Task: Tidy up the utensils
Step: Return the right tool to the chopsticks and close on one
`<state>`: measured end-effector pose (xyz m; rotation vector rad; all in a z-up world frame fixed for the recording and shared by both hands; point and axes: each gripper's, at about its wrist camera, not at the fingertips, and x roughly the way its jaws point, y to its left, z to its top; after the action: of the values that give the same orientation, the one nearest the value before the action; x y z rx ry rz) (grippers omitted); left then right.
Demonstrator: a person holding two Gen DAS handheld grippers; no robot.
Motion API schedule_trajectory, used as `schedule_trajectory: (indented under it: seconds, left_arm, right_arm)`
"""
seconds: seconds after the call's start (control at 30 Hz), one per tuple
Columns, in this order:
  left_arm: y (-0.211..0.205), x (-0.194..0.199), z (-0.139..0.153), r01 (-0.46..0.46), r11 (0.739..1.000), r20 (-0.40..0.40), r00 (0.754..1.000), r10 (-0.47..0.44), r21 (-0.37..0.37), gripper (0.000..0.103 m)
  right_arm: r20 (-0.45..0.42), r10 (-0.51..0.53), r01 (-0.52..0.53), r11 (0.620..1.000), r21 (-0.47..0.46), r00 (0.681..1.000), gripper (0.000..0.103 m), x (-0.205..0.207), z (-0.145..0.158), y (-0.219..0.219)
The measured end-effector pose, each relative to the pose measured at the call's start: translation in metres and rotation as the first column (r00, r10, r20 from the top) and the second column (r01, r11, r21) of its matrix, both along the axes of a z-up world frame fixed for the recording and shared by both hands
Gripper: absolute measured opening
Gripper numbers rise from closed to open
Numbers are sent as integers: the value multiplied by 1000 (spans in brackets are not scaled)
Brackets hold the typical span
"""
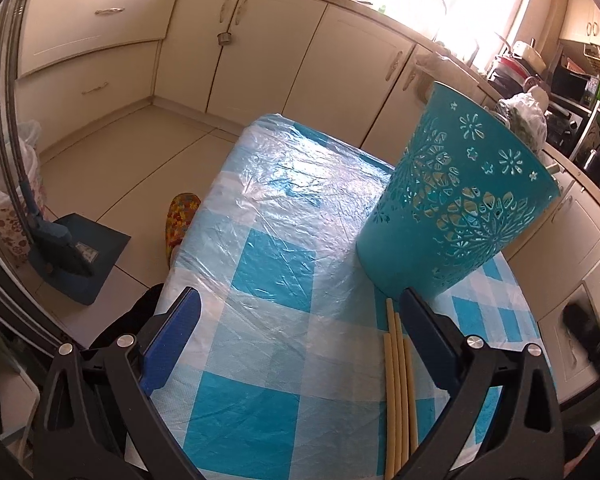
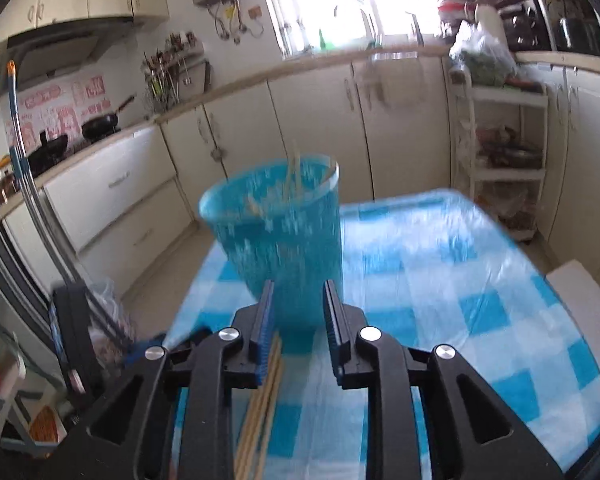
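A teal cut-out holder (image 1: 456, 200) stands on the blue-and-white checked table (image 1: 268, 264), up and to the right of my left gripper (image 1: 300, 312). That gripper is open wide with nothing between its fingers. Several pale chopsticks (image 1: 400, 380) lie on the cloth just inside its right finger. In the blurred right wrist view the holder (image 2: 280, 240) is straight ahead, with a few chopsticks (image 2: 294, 184) leaning inside it. My right gripper (image 2: 299, 304) is open by a narrow gap with nothing in it. More chopsticks (image 2: 262, 404) lie on the table under its left finger.
Cream cabinets (image 1: 260, 52) run along the far walls. On the floor left of the table lie a flowered slipper (image 1: 180, 220) and a blue dustpan (image 1: 80, 256). A white shelf rack (image 2: 500, 152) and a white stool (image 2: 580, 296) stand right of the table.
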<state>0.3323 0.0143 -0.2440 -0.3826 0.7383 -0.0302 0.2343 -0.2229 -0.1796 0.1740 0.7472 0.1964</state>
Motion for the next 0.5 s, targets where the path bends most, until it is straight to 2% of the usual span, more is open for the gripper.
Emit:
schedule_trajectory:
  seconds: [0.03, 0.13, 0.3, 0.5]
  left_arm:
    - [1, 1, -1, -2, 1000, -3, 1000, 2, -7, 95]
    - [4, 1, -2, -9, 1000, -9, 1000, 9, -21, 95]
    - [10, 1, -5, -28, 998, -16, 1000, 27, -51, 95]
    - [11, 2, -7, -33, 998, -19, 999, 32, -60, 95]
  right_arm:
    - [-67, 25, -25, 1000, -2, 997, 22, 3, -17, 5]
    - [-144, 64, -66, 998, -12, 988, 22, 12, -42, 18]
    - [-191, 102, -113, 992, -51, 976, 21, 24, -54, 40]
    - [-228, 102, -129, 986, -105, 968, 19, 17, -71, 46]
